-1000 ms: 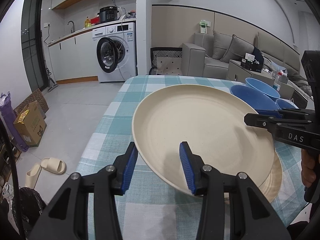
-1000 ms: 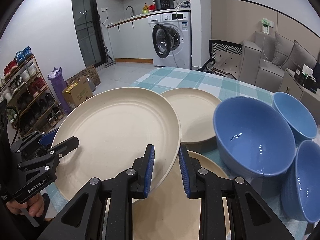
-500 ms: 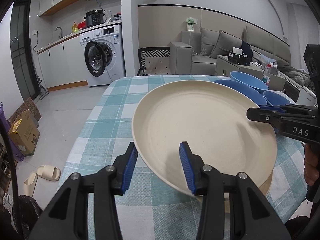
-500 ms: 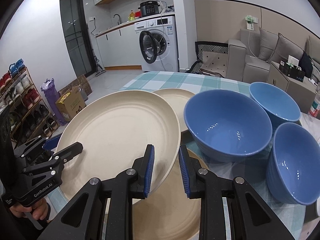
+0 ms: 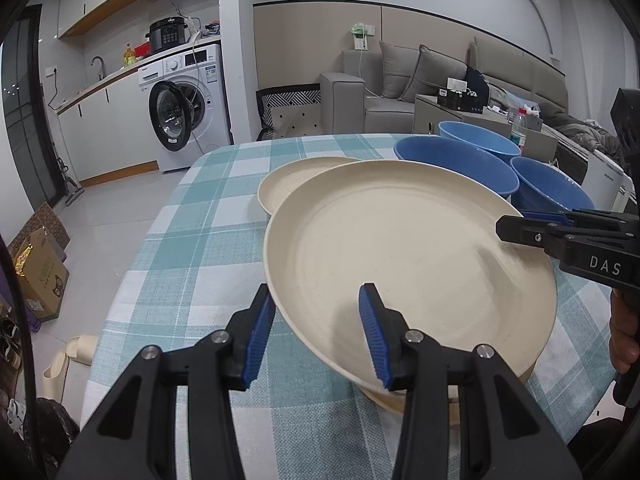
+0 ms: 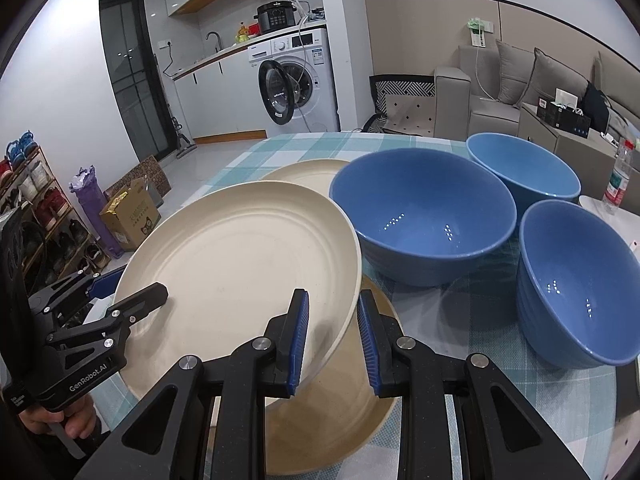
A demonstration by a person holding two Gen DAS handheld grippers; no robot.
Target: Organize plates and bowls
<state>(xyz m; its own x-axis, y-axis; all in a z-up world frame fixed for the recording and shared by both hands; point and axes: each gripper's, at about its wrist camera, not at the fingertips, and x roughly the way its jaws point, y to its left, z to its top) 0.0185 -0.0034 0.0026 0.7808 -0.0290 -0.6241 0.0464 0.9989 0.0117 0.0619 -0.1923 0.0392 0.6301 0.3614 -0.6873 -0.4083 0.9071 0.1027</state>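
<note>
A large cream plate (image 5: 408, 248) (image 6: 240, 256) is held tilted above the checked table between both grippers. My left gripper (image 5: 320, 332) is shut on its near rim; it also shows in the right wrist view (image 6: 116, 292). My right gripper (image 6: 332, 332) is shut on the opposite rim; it also shows in the left wrist view (image 5: 532, 224). A second cream plate (image 6: 348, 412) lies on the table right under it. A third cream plate (image 5: 296, 184) (image 6: 304, 172) lies farther back. Three blue bowls (image 6: 424, 212) (image 6: 520, 168) (image 6: 576, 280) stand to the right.
The table has a teal checked cloth (image 5: 192, 232). A washing machine (image 5: 184, 108), a grey sofa (image 5: 400, 92) and a cardboard box (image 5: 40, 276) on the floor lie beyond it. A shoe rack (image 6: 36, 216) stands at the left. A water bottle (image 6: 618, 178) stands at the far right.
The held plate and both grippers have moved back along the table and a little lower; the third plate behind it has come into the left wrist view. Both grips hold.
</note>
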